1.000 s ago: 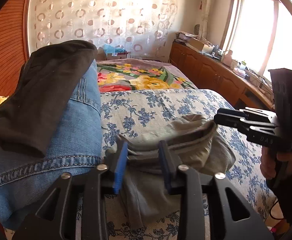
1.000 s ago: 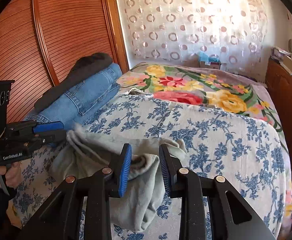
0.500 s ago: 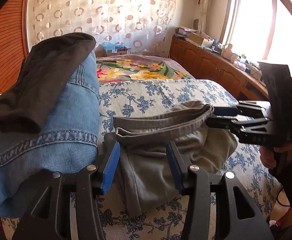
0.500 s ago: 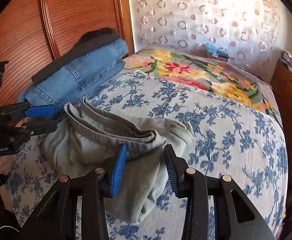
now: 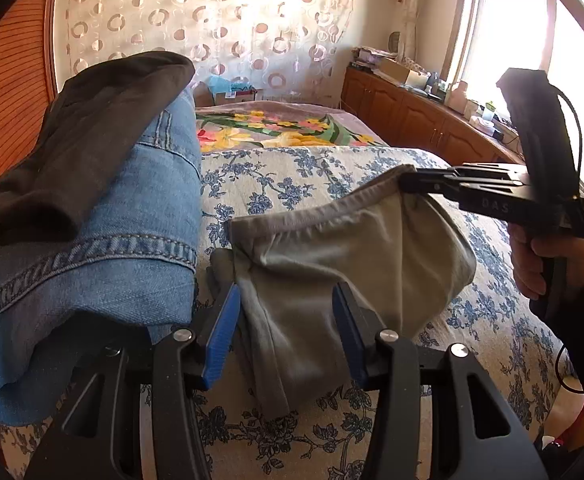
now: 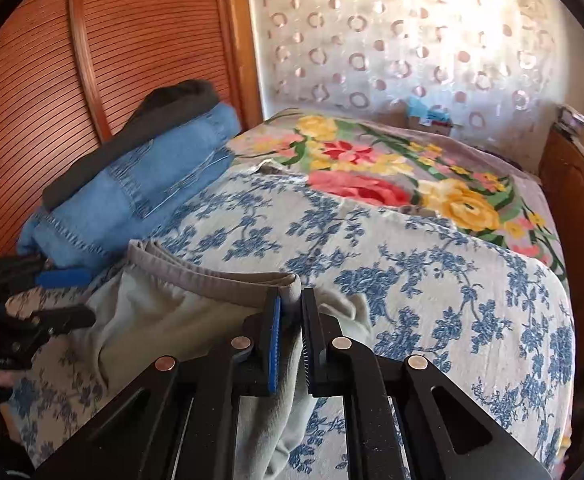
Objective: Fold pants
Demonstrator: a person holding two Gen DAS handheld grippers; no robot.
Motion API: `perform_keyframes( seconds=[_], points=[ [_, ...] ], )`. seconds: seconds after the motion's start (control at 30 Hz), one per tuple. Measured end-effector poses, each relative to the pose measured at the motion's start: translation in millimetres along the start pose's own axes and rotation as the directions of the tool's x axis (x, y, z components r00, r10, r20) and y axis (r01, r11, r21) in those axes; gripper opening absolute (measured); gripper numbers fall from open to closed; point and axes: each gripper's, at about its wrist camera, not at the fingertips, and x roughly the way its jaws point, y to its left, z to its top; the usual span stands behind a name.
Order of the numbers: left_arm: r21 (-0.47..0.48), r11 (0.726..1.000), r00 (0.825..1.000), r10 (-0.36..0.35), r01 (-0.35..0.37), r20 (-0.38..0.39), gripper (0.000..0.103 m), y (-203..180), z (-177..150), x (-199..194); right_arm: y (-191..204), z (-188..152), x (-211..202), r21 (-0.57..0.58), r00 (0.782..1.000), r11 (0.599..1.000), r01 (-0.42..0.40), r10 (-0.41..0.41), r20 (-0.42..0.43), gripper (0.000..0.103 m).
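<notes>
Pants: grey pants, bunched on the blue-flowered bedspread near the front edge of the bed, just right of the clothes pile in the left wrist view
Waistband: the ribbed band is lifted off the cover and stretched into a line; in the left wrist view it rises from lower left to upper right, across the bed
Long axis: the body of the pants hangs from that band and trails down toward the cameras; the legs are crumpled under it, so I cannot tell which way they point
Right gripper: right gripper has its jaws closing on one end of the waistband, the folded band squeezed between the blue pad and the black one; in the left wrist view its tips hold that end up, with a hand on the grip
Left gripper: left gripper stands with jaws apart, one blue pad on each side of the grey cloth below the band, neither pad pressing on it; in the right wrist view it sits at the other end of the pants
Pile: folded blue jeans with a dark garment on top, just beside the pants
Beyond: a flowered blanket farther up the bed, a ring-patterned curtain behind it
</notes>
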Motion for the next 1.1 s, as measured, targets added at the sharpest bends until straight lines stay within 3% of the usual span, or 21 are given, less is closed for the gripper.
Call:
perform_keyframes(
  seconds=[0.2, 0.4, 0.7, 0.93, 1.1],
  points=[
    [0.003, 1.0, 1.0, 0.004, -0.004, -0.007, 0.049, -1.5, -6.4, -5.8, 3.2, -8.5, -5.6, 0.023, 1.0, 1.0, 0.015, -0.015, -0.013, 0.019],
    [0.011, 1.0, 1.0, -0.007, 0.007, -0.003, 0.049, -4.8, -14.4, -16.2, 9.3, -31.1, -39.5, 0.028, 1.0, 0.999, 0.026, -0.025, -0.007, 0.038],
    [0.01, 1.0, 1.0, 0.011, -0.011, -0.013, 0.049, -5.6, -33.6, -27.0, 24.7, -70.6, -77.7, 0.017, 1.0, 1.0, 0.007, -0.007, -0.026, 0.038],
    [0.023, 1.0, 0.999, 0.013, -0.012, -0.043, 0.049, -6.1, -42.3, -22.2, 27.6, -83.5, -59.7, 0.022, 0.994, 0.999, -0.04, 0.042, -0.102, 0.038],
    [0.02, 0.999, 0.998, 0.029, -0.027, -0.059, 0.039, -4.7, -43.4, -16.4, 30.1, -78.7, -57.4, 0.009, 0.995, 0.999, -0.044, 0.045, -0.09, 0.038]
  ],
)
